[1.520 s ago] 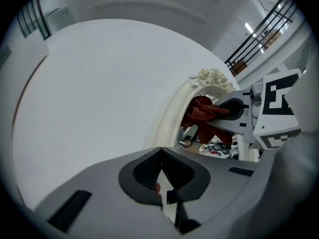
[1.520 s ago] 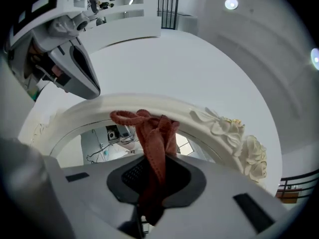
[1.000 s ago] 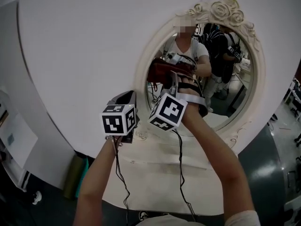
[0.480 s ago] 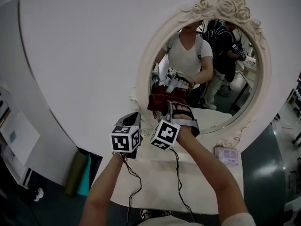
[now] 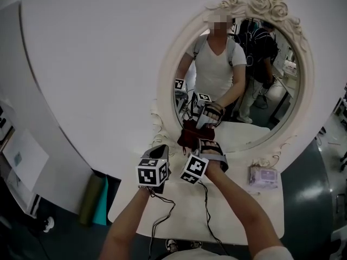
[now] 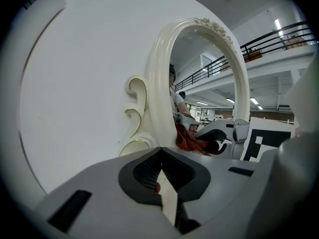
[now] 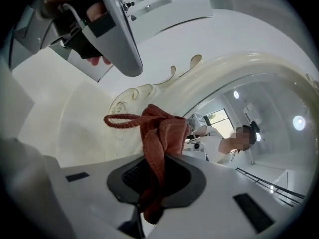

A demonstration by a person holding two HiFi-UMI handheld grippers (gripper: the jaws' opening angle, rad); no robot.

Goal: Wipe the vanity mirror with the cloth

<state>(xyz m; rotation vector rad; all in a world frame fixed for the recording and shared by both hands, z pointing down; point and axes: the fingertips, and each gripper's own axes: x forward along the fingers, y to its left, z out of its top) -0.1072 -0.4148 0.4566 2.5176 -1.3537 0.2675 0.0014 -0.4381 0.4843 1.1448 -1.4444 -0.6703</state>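
Right gripper view: right claw [image 7: 154, 178] clamps soft, limp cloth [image 7: 162, 131] by bunched fold; we judge mirror [image 7: 259, 108] fragile; left claw [image 6: 160, 171] closed.

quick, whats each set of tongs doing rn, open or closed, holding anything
left tongs: closed, nothing held
right tongs: closed on the red cloth

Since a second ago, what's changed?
The right gripper dragged the cloth down the mirror, from mid-glass to the lower edge of the glass. The left gripper dropped alongside it, to below the frame. Unchanged: the right gripper is still shut on the cloth, and the left is still off the glass.
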